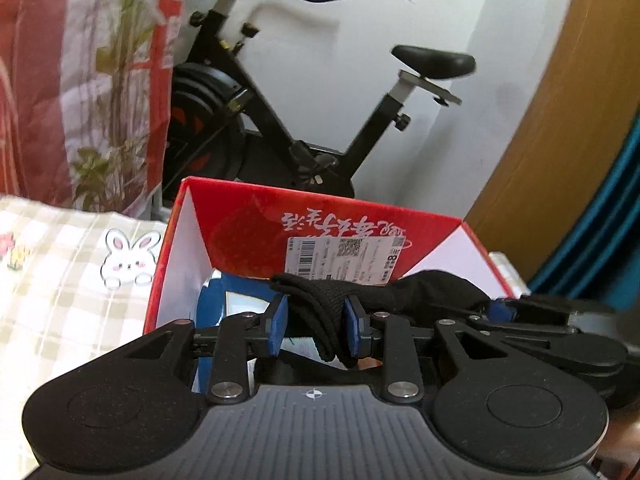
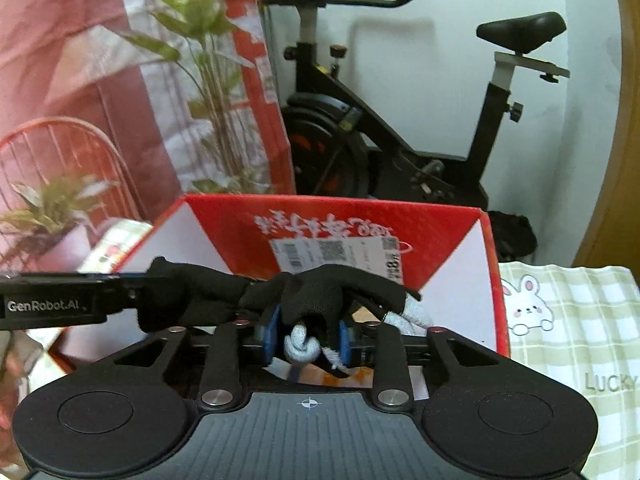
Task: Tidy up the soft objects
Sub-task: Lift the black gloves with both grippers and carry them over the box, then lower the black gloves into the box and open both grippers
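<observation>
Both jaws pinch a black sock [image 1: 320,304] stretched sideways between them over the red box [image 1: 240,216].

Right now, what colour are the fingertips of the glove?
Pale grey fingertips on a black knit glove, clearest in the right wrist view.

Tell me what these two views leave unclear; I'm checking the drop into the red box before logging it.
- Box floor: in both wrist views the black glove and the gripper bodies cover most of the red box's inside.
- Blue item in the box: left wrist view, cut off by the left gripper; unidentifiable.
- Label print: too blurred to read.
- Right gripper: bunched glove hides whether the pads press.
</observation>
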